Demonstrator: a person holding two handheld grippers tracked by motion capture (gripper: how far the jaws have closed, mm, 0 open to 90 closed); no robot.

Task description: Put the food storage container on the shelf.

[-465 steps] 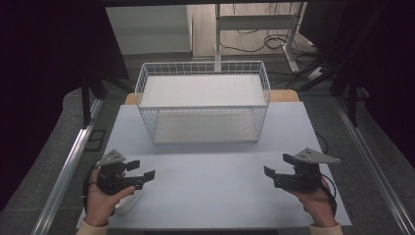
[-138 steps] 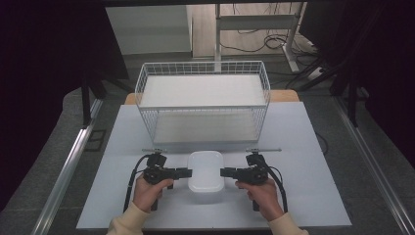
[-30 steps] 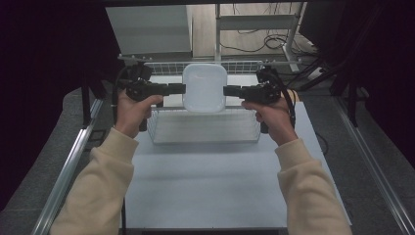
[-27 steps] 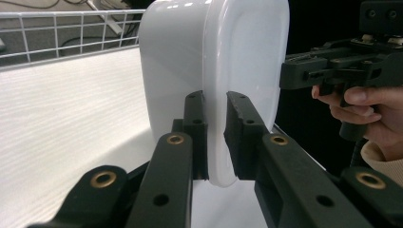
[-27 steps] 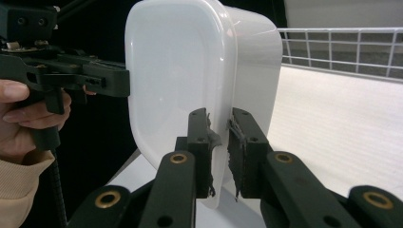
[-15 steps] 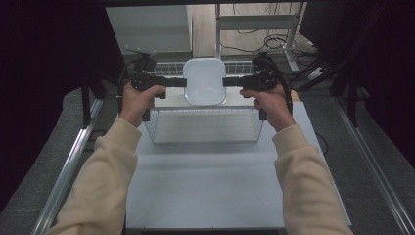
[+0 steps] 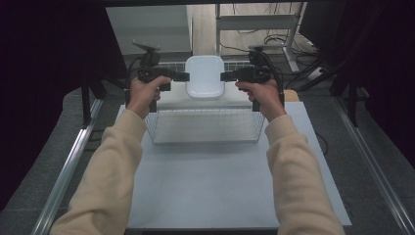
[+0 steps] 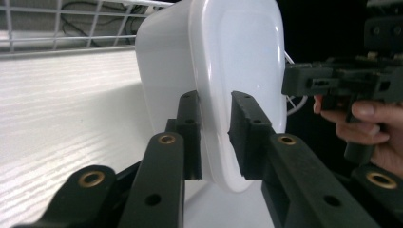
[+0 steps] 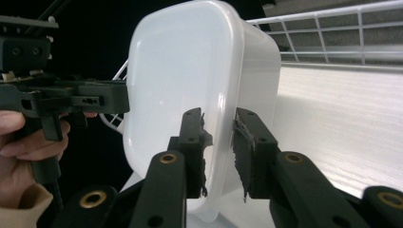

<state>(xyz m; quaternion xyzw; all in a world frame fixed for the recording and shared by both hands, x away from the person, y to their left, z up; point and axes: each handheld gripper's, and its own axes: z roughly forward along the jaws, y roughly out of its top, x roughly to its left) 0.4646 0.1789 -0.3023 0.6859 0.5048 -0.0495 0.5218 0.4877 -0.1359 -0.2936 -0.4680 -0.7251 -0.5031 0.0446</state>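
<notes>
Both grippers, left [image 7: 182, 76] and right [image 7: 226, 76], have their jaws pinching opposite rims of the white tub [image 7: 204, 76], which hangs between them over the wire basket [image 7: 205, 125] on the desk. Looks about halfway to me: tub's lifted and over the basket, lowering and letting go are left.

Tub [image 7: 204, 76] lifted, now over basket [image 7: 205, 125].

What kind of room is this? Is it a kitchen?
Probably not a kitchen: more likely a lab or workshop. A white table stands between dark curtains, cables lie on the floor behind, and a person holds a gripper in each hand.
</notes>
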